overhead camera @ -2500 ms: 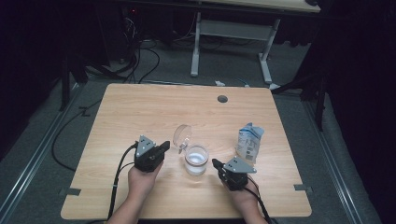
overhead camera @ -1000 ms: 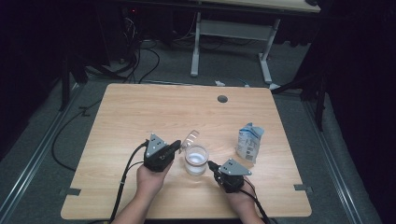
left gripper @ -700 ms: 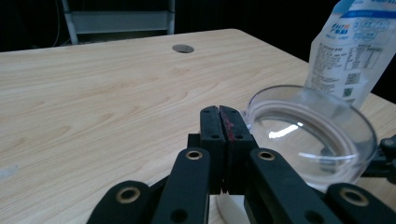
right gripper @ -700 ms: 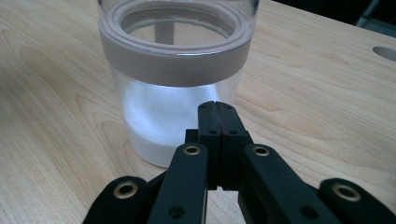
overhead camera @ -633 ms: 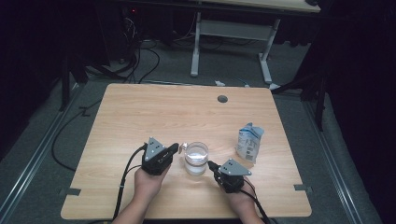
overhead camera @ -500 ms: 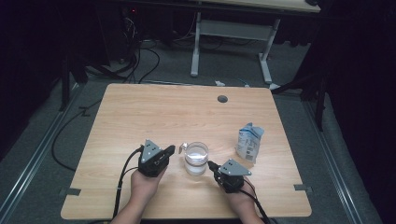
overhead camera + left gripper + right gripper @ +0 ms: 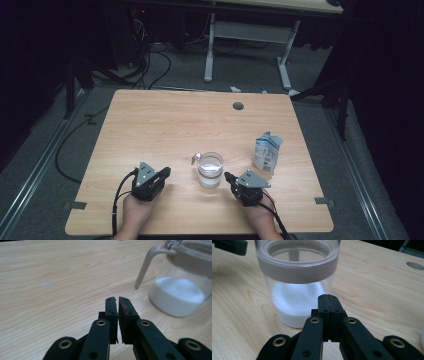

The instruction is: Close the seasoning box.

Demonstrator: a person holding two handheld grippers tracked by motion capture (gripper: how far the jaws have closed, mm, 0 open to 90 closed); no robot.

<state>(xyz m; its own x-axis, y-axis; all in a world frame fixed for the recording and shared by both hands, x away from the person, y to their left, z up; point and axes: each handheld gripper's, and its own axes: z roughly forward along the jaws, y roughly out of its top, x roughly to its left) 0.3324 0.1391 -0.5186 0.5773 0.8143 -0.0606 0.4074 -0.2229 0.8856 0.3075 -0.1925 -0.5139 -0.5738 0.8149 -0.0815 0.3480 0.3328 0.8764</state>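
High view: a clear jar [image 7: 210,170] with a pale rim band stands upright near the front-middle of the wooden table [image 7: 165,115], white powder filling its lower part. A pale handle [image 7: 195,158] sticks out from the jar's rim on its left side. Milk carton [image 7: 266,153] stands upright to the right of the jar, apart from it.

Left gripper [image 7: 163,173] sits near the table's front edge, left of the jar and clear of it, pointing toward the jar. Left gripper view: the jaws have just been opening; only a thin slit shows between the pads, nothing between them. The jar [image 7: 182,287] is ahead and to the right, its handle [image 7: 146,263] curving down off the rim, not touched by the jaws.

Right gripper [image 7: 228,176] sits right of the jar, tips just beside its base. Right gripper view: the jaws are pressed fully together, empty, aimed at the lower wall of the jar [image 7: 298,282]; whether the tips touch the glass cannot be told.
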